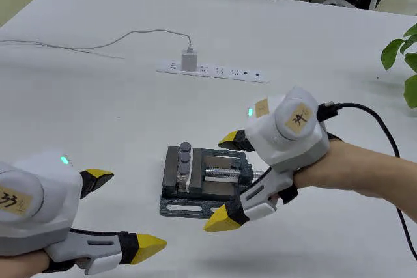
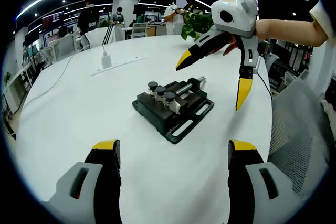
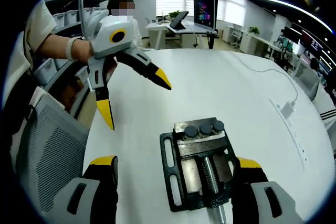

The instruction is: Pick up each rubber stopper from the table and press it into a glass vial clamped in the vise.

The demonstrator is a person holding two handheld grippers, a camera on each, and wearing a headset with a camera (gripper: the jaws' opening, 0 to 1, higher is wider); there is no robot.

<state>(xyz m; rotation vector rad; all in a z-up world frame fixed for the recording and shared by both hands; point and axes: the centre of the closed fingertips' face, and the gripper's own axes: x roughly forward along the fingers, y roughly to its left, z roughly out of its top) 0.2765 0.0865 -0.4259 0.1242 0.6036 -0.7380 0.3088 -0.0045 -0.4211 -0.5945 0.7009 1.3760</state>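
Observation:
A black vise (image 1: pixel 203 190) sits mid-table with three glass vials (image 1: pixel 185 164) clamped in a row, each capped by a dark rubber stopper (image 2: pixel 161 91). My right gripper (image 1: pixel 225 180) hovers open above the vise's screw end, its yellow tips either side of it. In the right gripper view the vise (image 3: pixel 199 169) lies between my open right gripper (image 3: pixel 174 162) jaws, the stoppered vials (image 3: pixel 205 128) at its far end. My left gripper (image 1: pixel 124 211) is open and holds nothing, near the front left, a short way from the vise (image 2: pixel 173 107). It faces the right gripper (image 2: pixel 211 78).
A white power strip (image 1: pixel 212 69) with a plugged-in charger and cable lies beyond the vise. Green plant leaves (image 1: pixel 407 63) reach in at the right edge. Chairs stand past the far table edge. A mesh chair (image 3: pixel 47 150) is beside the table.

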